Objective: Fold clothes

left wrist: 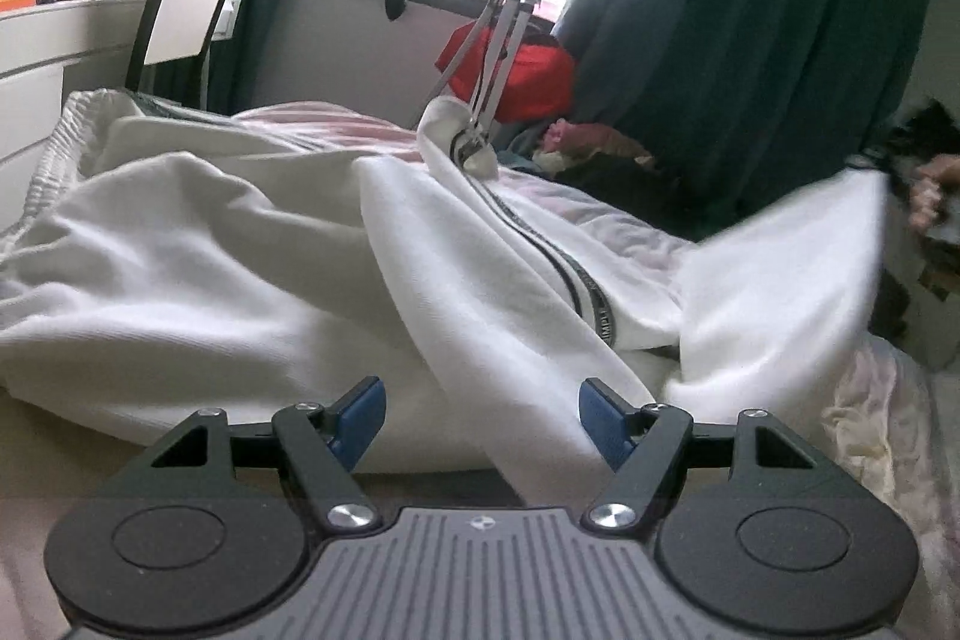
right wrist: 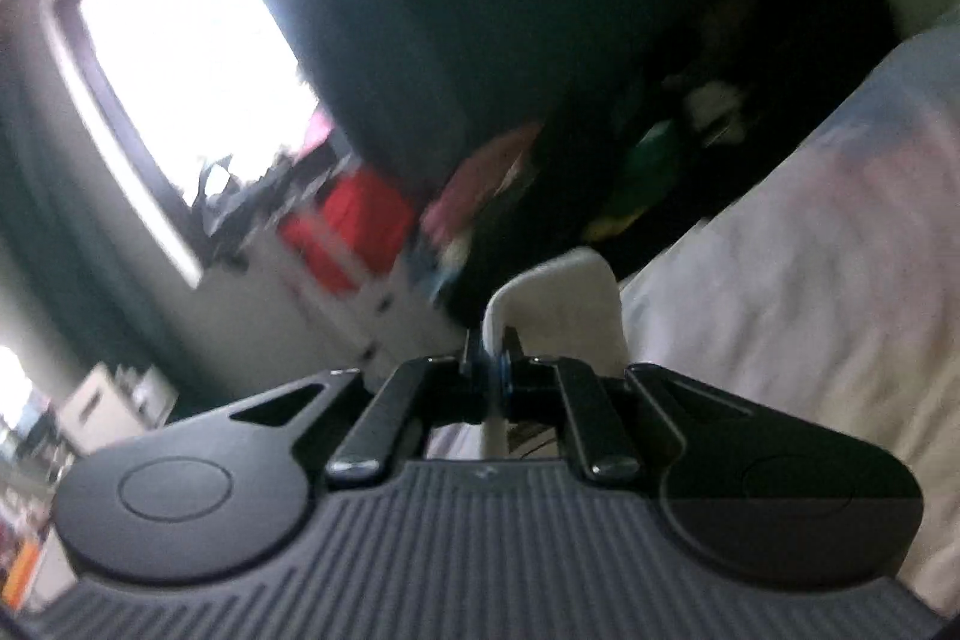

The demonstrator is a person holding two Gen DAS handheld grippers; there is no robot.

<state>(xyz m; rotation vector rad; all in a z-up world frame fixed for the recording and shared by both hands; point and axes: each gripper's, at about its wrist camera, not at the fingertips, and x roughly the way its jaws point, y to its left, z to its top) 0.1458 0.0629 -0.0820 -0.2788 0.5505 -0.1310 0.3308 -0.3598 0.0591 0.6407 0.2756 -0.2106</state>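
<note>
Left wrist view. Your left gripper (left wrist: 480,424) hangs low over the near edge of the bed (left wrist: 882,400), fingers spread wide, nothing between the blue pads (left wrist: 360,418). The white garment (left wrist: 240,268) — it reads as track trousers with a dark side stripe (left wrist: 591,298) — lies rumpled just ahead of the fingertips and runs away from them. An elastic waistband (left wrist: 48,172) sits far left; one leg rises toward a cuff (left wrist: 456,130) at the middle back. The long axis slants from the near fingers up and away, though the cloth is bunched and no clean line shows. To the right of the fingers a flap of the same white cloth (left wrist: 780,268) is lifted, blurred, toward a hand (left wrist: 930,196) at the frame edge.

Right wrist view. Heavily smeared. Your right gripper (right wrist: 489,376) has its fingers pressed together, pinching a fold of white fabric (right wrist: 558,298) that stands up just past the tips. The bed surface (right wrist: 780,310) lies to the right of the fingers.

Judgement: you are in the spreading step — one corner picked up, the fold itself not yet begun. Next you need the left fingers down on the near hem directly ahead, closed on a single layer, so both hands can pull the piece flat before creasing.
</note>
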